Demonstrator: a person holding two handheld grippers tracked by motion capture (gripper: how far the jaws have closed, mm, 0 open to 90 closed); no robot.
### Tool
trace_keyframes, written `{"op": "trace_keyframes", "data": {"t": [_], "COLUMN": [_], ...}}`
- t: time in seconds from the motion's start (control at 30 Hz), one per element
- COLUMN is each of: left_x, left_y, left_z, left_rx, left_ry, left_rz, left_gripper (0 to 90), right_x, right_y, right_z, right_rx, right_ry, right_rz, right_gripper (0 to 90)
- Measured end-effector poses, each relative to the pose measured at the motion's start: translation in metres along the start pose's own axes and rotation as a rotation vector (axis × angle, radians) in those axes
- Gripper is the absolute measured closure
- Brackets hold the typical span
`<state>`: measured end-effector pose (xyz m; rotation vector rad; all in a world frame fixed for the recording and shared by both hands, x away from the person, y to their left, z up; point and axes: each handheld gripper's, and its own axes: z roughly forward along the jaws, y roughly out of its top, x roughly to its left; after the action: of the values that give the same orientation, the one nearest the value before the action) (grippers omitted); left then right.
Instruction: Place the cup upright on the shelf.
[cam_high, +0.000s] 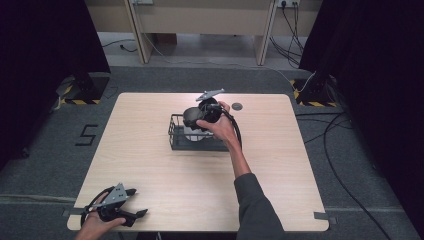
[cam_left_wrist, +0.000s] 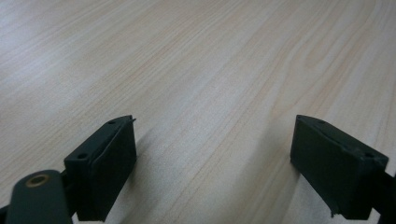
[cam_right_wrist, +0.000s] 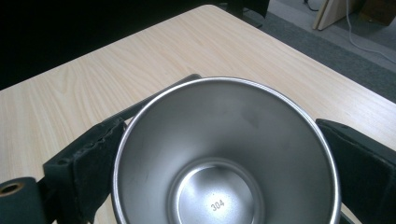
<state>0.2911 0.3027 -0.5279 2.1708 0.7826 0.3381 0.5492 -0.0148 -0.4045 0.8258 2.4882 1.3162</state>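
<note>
Right hand-held gripper (cam_right_wrist: 224, 158) straddles a stainless steel cup (cam_right_wrist: 224, 154) marked 304, jaws against its sides, over the black wire basket (cam_high: 176, 135) mid-counter (cam_high: 150, 170). Left hand-held gripper (cam_left_wrist: 215, 163) rests at the near left corner of the counter, jaws spread, nothing between.

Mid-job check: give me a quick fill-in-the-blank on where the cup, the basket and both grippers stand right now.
1. The steel cup sits between the jaws of the ____ gripper.
2. That gripper is over the black wire ____.
3. The left gripper has its jaws ____, with bare table between them.
4. The number stamped in the cup's bottom is ____.

Missing: right; basket; open; 304
</note>
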Motion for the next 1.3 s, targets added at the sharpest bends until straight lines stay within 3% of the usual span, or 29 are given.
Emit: {"op": "trace_keyframes", "data": {"t": [0.33, 0.53, 0.6, 0.67, 0.73, 0.77, 0.87, 0.93, 1.03, 1.07, 1.13, 1.3], "left_x": [0.0, 0.0, 0.0, 0.0, 0.0, 0.0, 0.0, 0.0, 0.0, 0.0, 0.0, 0.0], "left_y": [0.0, 0.0, 0.0, 0.0, 0.0, 0.0, 0.0, 0.0, 0.0, 0.0, 0.0, 0.0], "left_z": [0.0, 0.0, 0.0, 0.0, 0.0, 0.0, 0.0, 0.0, 0.0, 0.0, 0.0, 0.0], "left_rx": [0.0, 0.0, 0.0, 0.0, 0.0, 0.0, 0.0, 0.0, 0.001, 0.0, 0.0, 0.001], "left_ry": [-0.001, -0.001, 0.0, 0.0, 0.0, 0.0, 0.0, 0.0, 0.0, 0.0, 0.0, 0.0], "left_rz": [-0.002, -0.001, 0.0, 0.0, 0.0, 0.0, 0.0, 0.0, 0.0, 0.001, 0.0, 0.0], "left_gripper": [13.8, 13.8, 13.8, 13.8, 13.8, 13.8, 13.8, 13.8, 13.8, 13.8, 13.8, 13.8], "right_x": [0.009, 0.01, 0.011, 0.012, 0.013, 0.013, 0.012, 0.012, 0.012, 0.012, 0.012, 0.014], "right_y": [0.003, 0.006, 0.008, 0.011, 0.015, 0.015, 0.016, 0.015, 0.013, 0.012, 0.011, 0.012], "right_z": [0.002, 0.0, -0.003, -0.007, -0.011, -0.012, -0.017, -0.019, -0.022, -0.023, -0.026, -0.033], "right_rx": [0.005, -0.023, -0.052, -0.103, -0.114, -0.115, -0.132, -0.136, -0.141, -0.141, -0.147, -0.167], "right_ry": [-0.057, -0.076, -0.081, -0.087, -0.093, -0.098, -0.101, -0.098, -0.097, -0.1, -0.102, -0.093], "right_rz": [-0.025, -0.04, -0.034, -0.005, 0.002, 0.003, 0.026, 0.029, 0.039, 0.039, 0.041, 0.06], "right_gripper": [5.4, 4.7, 6.6, 21.5, 9.6, 7.8, 20.1, 10.9, 17.7, 13.8, 17.0, 15.3]}}
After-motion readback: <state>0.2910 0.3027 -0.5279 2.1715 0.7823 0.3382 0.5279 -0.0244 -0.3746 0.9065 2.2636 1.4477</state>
